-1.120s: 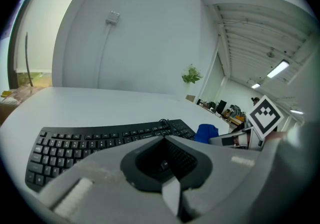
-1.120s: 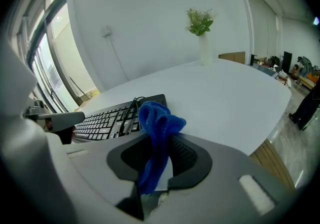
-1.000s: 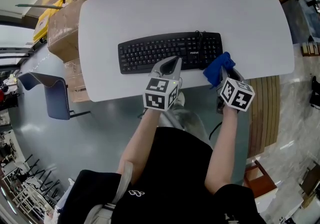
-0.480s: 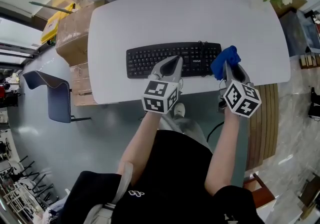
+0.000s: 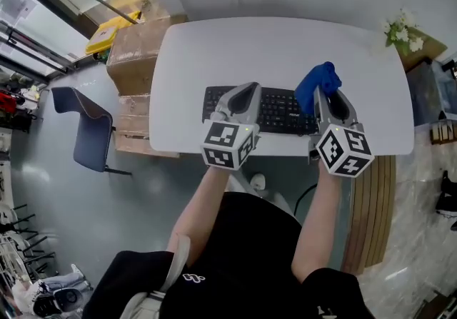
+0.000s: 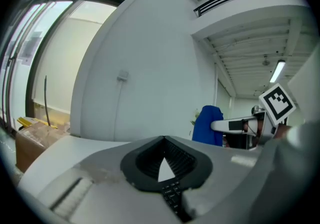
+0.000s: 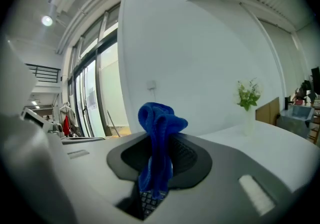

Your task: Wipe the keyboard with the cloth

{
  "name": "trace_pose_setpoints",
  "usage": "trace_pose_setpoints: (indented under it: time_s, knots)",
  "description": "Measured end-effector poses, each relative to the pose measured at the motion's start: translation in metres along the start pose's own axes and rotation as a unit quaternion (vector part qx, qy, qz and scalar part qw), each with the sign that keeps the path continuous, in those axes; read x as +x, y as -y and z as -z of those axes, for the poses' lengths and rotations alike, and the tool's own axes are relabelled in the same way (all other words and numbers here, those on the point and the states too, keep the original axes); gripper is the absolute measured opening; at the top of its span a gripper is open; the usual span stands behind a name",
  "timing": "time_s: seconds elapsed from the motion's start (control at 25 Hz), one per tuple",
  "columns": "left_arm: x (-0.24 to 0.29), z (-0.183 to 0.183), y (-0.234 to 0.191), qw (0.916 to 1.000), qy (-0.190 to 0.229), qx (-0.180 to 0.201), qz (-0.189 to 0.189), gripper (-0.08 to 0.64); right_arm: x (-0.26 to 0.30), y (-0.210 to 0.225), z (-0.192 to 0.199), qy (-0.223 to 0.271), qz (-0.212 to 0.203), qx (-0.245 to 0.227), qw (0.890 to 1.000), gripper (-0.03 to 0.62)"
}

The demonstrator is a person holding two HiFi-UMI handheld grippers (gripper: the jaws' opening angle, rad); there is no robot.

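The black keyboard (image 5: 278,108) lies on the white table (image 5: 285,46) near its front edge, partly hidden under both grippers. My right gripper (image 5: 326,95) hovers over the keyboard's right end, shut on a bunched blue cloth (image 5: 316,85) that sticks up from its jaws. In the right gripper view the cloth (image 7: 158,128) hangs between the jaws, with keys (image 7: 148,201) showing below. My left gripper (image 5: 248,88) sits over the keyboard's middle, shut with nothing in it. Its own view shows the jaws (image 6: 162,140) meeting, keys (image 6: 173,196) below and the cloth (image 6: 207,125) off to the right.
A vase of white flowers (image 5: 400,27) stands at the table's far right corner. Cardboard boxes (image 5: 132,53) are stacked by the table's left end, and a blue chair (image 5: 82,128) stands further left. A wooden bench (image 5: 368,203) runs along the right side.
Both grippers have moved forward from the keyboard's near edge to over it. The cloth has stayed in the right gripper. The head view has shifted, so the table sits lower in frame.
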State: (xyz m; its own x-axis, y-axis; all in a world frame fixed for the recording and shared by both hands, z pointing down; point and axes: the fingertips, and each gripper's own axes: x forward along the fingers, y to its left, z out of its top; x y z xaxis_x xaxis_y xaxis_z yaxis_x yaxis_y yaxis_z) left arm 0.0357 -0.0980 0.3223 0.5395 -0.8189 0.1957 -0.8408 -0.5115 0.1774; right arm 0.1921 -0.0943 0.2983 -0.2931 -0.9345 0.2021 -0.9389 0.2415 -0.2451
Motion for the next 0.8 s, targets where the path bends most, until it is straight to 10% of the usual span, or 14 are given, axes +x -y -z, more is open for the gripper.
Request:
trace_pose_setpoints:
  time_s: [0.8]
  knots:
    - [-0.068, -0.117, -0.045, 0.9862, 0.134, 0.047, -0.085, -0.002, 0.014, -0.128, -0.091, 0.112, -0.149, -0.08, 0.979, 0.092]
